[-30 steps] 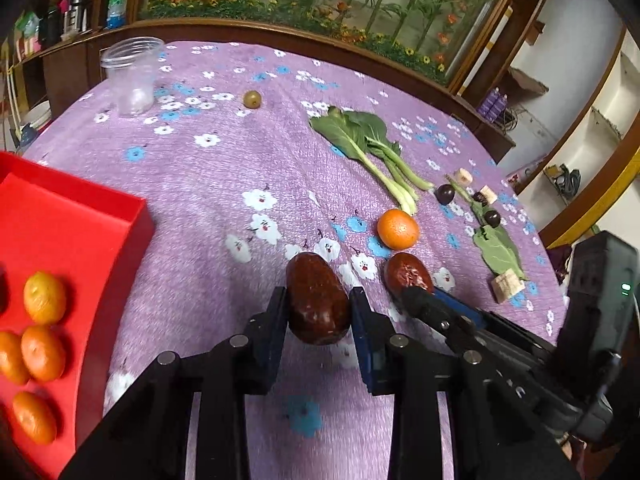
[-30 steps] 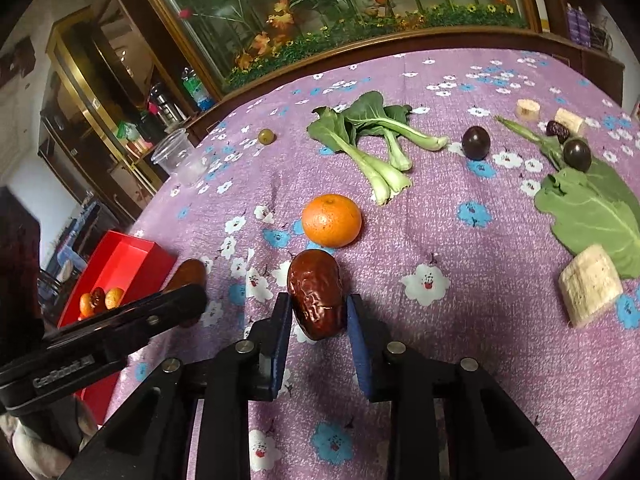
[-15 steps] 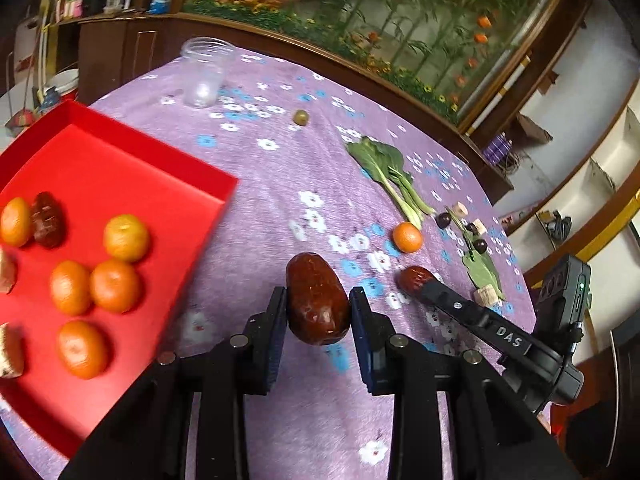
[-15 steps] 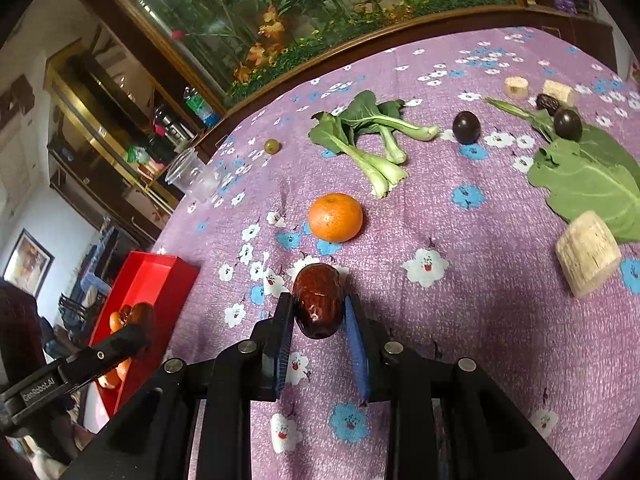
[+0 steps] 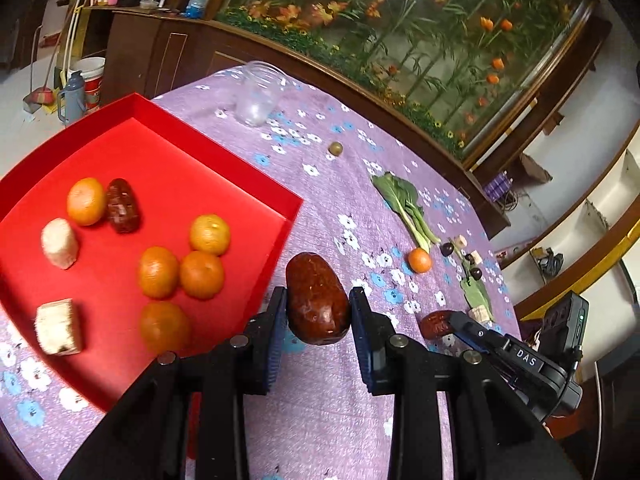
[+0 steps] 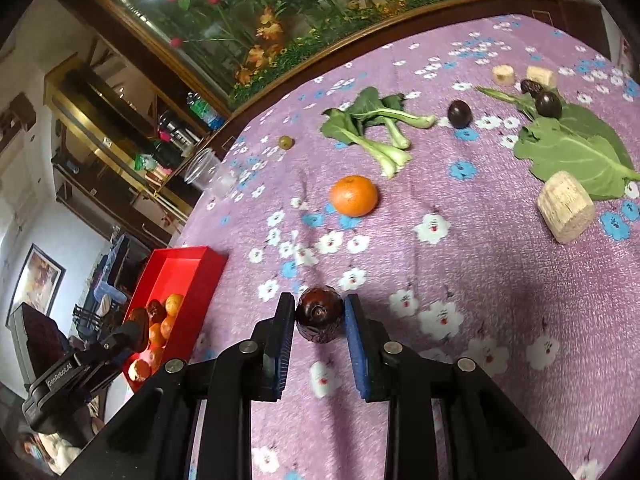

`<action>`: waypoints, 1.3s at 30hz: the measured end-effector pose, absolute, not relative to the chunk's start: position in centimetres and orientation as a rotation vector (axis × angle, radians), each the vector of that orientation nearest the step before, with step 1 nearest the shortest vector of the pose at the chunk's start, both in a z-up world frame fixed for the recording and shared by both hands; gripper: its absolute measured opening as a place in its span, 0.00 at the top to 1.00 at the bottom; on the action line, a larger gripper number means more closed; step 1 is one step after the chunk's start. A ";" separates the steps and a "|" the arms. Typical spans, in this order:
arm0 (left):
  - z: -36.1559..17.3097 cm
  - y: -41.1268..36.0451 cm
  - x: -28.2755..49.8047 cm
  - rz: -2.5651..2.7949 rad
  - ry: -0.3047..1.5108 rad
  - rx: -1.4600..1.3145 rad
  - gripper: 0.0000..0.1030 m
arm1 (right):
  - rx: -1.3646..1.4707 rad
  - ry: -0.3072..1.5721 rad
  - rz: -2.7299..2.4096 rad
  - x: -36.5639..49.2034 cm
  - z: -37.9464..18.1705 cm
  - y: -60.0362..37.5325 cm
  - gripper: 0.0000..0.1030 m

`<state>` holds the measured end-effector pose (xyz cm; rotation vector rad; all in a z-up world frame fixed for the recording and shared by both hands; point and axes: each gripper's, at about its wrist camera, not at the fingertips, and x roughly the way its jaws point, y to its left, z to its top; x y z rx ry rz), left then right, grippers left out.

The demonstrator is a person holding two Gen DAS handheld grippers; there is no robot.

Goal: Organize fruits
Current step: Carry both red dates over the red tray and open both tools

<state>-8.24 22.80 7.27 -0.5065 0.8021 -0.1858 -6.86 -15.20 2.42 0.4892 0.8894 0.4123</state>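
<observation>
Left gripper (image 5: 318, 308): carried, with its red date (image 5: 317, 298) clamped, from over the bare purple tablecloth (image 5: 328, 408) to just beside the red tray (image 5: 224, 172).
Red tray: earlier only a corner at the left edge, now filling the left of the left wrist view (oranges (image 5: 200, 274), another date and pale chunks inside, all now in sight).
Right gripper (image 6: 319, 322): pads closed onto the second red date (image 6: 319, 319), which earlier sat loosely between them.
Second red date: turned end-on to the camera, lifted off the cloth.
Loose orange (image 6: 353, 195): farther from the right gripper than before.
</observation>
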 end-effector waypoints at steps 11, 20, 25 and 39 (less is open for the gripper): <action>7.8 25.6 -10.5 -0.175 0.760 -0.557 0.71 | 0.364 0.906 0.384 -8.7 2.0 -12.6 0.72; 7.9 26.3 -11.0 -0.173 0.746 -0.573 0.71 | 0.306 0.914 0.376 -8.8 1.9 -11.7 0.72; 7.7 27.6 -11.1 -0.153 0.736 -0.596 0.71 | 0.255 0.905 0.386 -9.2 2.6 -10.7 0.72; 5.9 33.4 -11.0 -0.028 0.739 -0.651 0.71 | 0.203 0.906 0.556 -7.9 6.8 -2.4 0.72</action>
